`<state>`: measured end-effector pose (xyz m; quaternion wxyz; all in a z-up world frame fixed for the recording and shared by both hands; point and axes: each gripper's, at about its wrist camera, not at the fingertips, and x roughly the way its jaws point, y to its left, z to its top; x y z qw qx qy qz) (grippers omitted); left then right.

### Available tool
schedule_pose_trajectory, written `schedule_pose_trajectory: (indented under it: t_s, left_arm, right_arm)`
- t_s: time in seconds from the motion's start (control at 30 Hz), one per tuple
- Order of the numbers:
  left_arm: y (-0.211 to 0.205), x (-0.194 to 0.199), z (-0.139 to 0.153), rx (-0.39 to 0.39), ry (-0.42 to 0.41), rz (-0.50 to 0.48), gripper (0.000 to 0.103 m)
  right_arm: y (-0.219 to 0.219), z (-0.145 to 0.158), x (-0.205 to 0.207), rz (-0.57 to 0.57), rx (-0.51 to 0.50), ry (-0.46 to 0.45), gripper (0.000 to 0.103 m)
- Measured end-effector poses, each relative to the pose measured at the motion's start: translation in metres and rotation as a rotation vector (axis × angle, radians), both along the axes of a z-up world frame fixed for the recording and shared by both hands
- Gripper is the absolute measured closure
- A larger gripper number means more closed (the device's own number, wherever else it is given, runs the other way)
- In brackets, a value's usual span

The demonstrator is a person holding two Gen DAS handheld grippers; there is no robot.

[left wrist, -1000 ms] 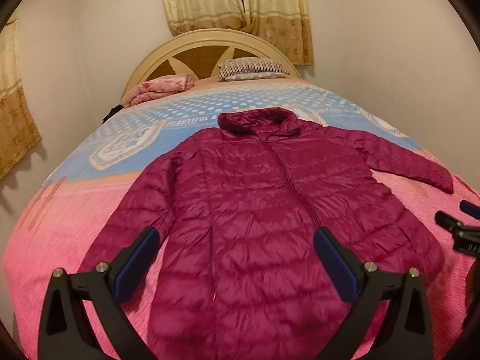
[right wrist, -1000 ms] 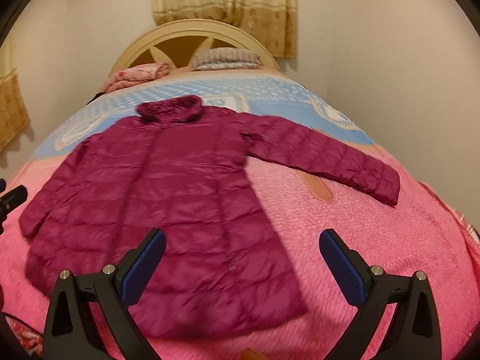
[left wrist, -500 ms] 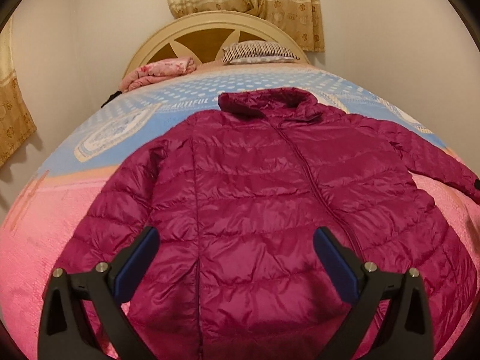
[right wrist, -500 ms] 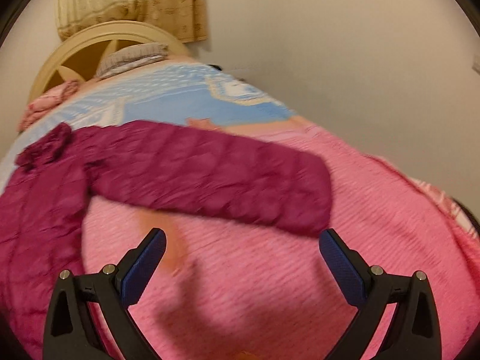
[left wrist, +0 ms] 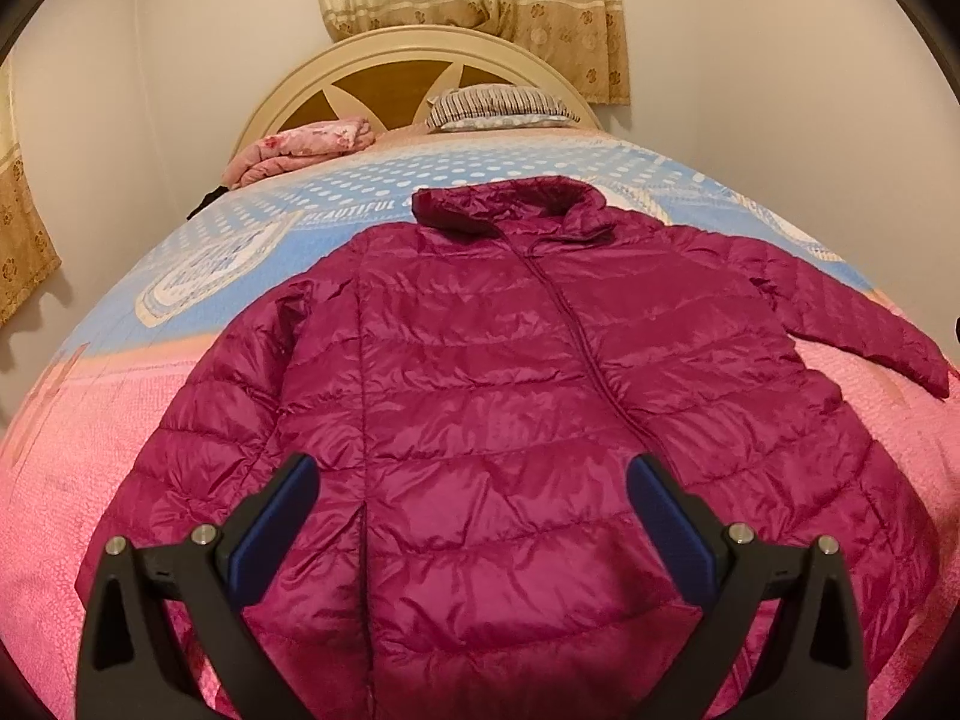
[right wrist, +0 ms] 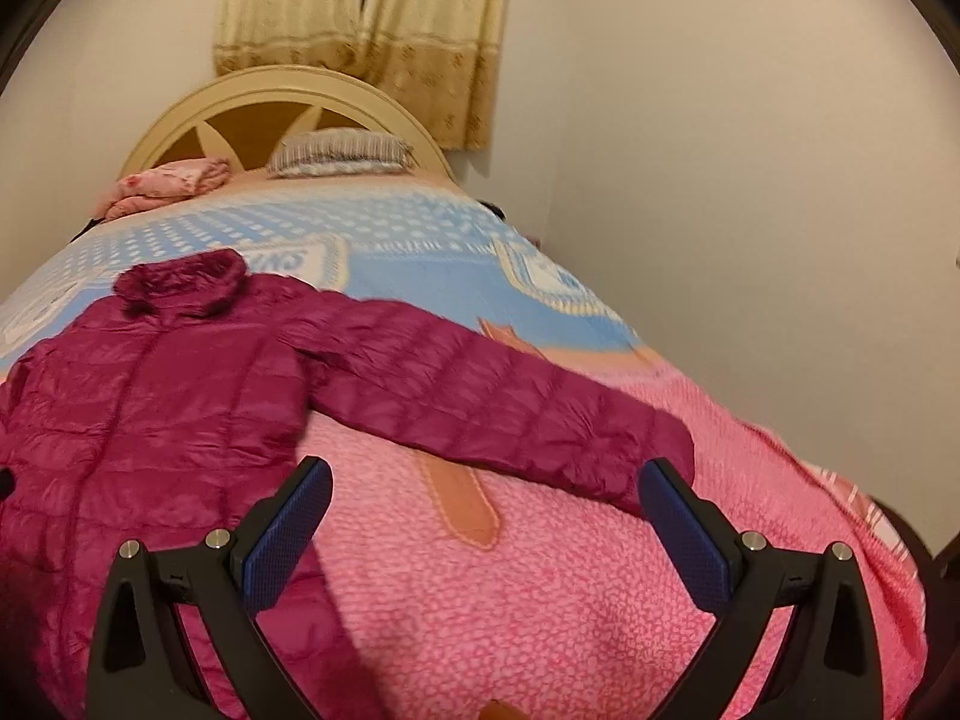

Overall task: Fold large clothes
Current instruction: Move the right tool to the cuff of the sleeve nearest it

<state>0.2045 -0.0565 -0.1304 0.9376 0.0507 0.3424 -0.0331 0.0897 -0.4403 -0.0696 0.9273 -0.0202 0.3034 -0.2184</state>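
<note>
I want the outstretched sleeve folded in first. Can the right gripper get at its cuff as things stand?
Probably yes. The right gripper is open, the sleeve's cuff lies flat on the bedspread just ahead of its right finger, and nothing lies between them.

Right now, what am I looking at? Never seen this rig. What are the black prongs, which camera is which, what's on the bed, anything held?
No robot arm here: a person carries a two-finger gripper in each hand, each with a fisheye camera looking along its fingers. The black prongs with blue pads are those fingers. The left wrist view shows the left gripper over the lower front of a magenta puffer jacket, spread flat and zipped on the bed. The right wrist view shows the right gripper near the jacket's outstretched sleeve. A striped pillow and a folded pink blanket lie by the headboard. Both grippers are open; nothing is held.
</note>
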Motion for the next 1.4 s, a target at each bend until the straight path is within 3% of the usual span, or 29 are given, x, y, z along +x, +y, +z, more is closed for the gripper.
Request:
schedule_pose_trajectory:
  t_s: [0.93,1.4]
  left_arm:
    - [-0.007,-0.007,0.007,0.008,0.005,-0.013,0.000]
    - [-0.013,-0.001,0.003,0.031,0.010,-0.012,0.000]
  right_arm:
    - [0.017,-0.009,0.007,0.020,-0.012,0.034,0.001]
    - [-0.001,-0.019,0.013,-0.014,-0.022,0.036,0.001]
